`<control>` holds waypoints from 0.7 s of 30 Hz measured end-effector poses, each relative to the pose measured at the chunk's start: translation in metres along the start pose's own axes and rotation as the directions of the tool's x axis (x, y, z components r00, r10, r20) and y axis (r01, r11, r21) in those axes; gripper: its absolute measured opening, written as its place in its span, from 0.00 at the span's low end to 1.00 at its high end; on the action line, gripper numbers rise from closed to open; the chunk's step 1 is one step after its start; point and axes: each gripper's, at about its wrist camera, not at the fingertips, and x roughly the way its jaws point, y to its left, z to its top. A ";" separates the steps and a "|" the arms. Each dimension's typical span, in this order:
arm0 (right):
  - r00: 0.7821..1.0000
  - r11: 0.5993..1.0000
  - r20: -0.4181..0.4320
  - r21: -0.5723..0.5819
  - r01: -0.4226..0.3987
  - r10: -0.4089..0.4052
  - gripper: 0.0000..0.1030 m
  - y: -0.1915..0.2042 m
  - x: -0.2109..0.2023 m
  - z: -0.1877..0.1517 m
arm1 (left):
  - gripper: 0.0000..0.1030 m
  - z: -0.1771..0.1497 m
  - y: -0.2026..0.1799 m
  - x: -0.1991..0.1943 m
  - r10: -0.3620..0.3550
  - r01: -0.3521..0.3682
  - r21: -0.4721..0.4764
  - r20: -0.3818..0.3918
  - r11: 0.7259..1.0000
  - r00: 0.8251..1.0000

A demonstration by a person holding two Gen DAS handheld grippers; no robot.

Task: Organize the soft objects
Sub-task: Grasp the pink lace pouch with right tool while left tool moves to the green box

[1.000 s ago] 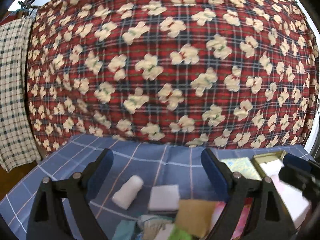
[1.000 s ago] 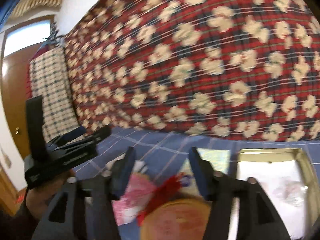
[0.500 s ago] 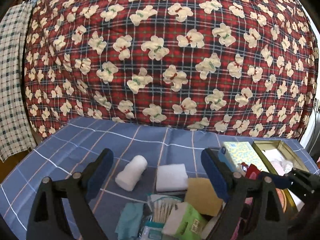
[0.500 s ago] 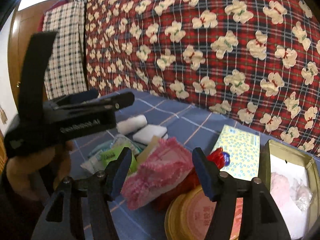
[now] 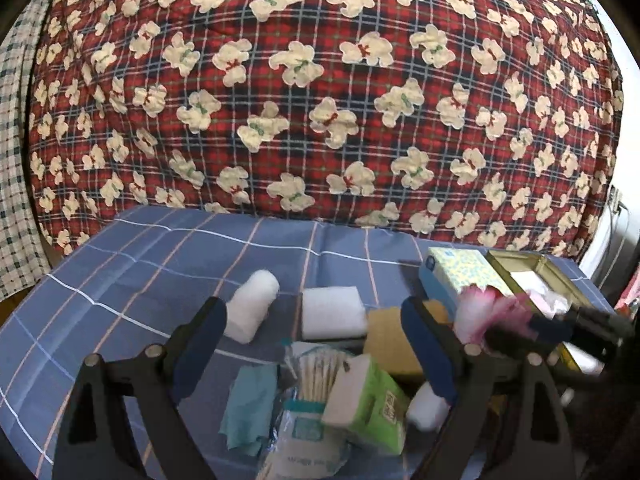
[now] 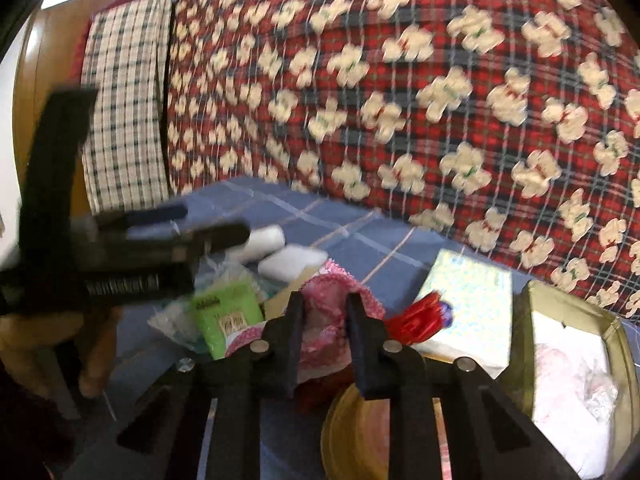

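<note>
A pile of soft things lies on the blue checked cloth: a white roll, a white sponge, a yellow sponge, a green tissue pack, a teal cloth and a bag of cotton swabs. My left gripper hangs open over the pile, holding nothing. My right gripper is closing on a pink knitted cloth, which is squeezed between its jaws. The left wrist view shows that pink cloth at the tips of the right gripper.
A gold tin with pale pink and white stuff inside stands at the right, beside a patterned tissue box. A round gold lid and a red object lie near the right gripper. A red bear-print quilt rises behind.
The right jaws have narrowed from wide apart to pinching the pink cloth. Both grippers have dipped lower toward the pile, which shows more fully in the left wrist view.
</note>
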 end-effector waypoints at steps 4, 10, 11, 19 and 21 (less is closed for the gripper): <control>0.998 0.999 0.055 0.027 0.018 -0.020 0.21 -0.005 -0.012 0.004 | 0.78 -0.001 -0.011 -0.002 -0.034 0.035 0.046 -0.003 0.998 0.999; 0.998 0.998 0.055 0.050 0.026 -0.029 0.21 -0.009 -0.010 0.004 | 0.46 -0.011 -0.022 0.011 -0.055 0.067 0.099 -0.112 0.993 0.992; 0.998 0.998 0.056 0.050 0.025 -0.028 0.21 -0.009 -0.010 0.004 | 0.41 -0.013 -0.021 0.015 -0.057 0.071 0.097 -0.139 0.993 0.989; 0.998 0.998 0.054 0.051 0.025 -0.028 0.21 -0.008 -0.010 0.003 | 0.45 -0.026 -0.027 0.023 -0.070 0.096 0.123 -0.199 0.988 0.977; 0.998 0.998 0.055 0.050 0.025 -0.028 0.21 -0.008 -0.010 0.003 | 0.44 -0.027 -0.028 0.023 -0.070 0.097 0.128 -0.204 0.987 0.976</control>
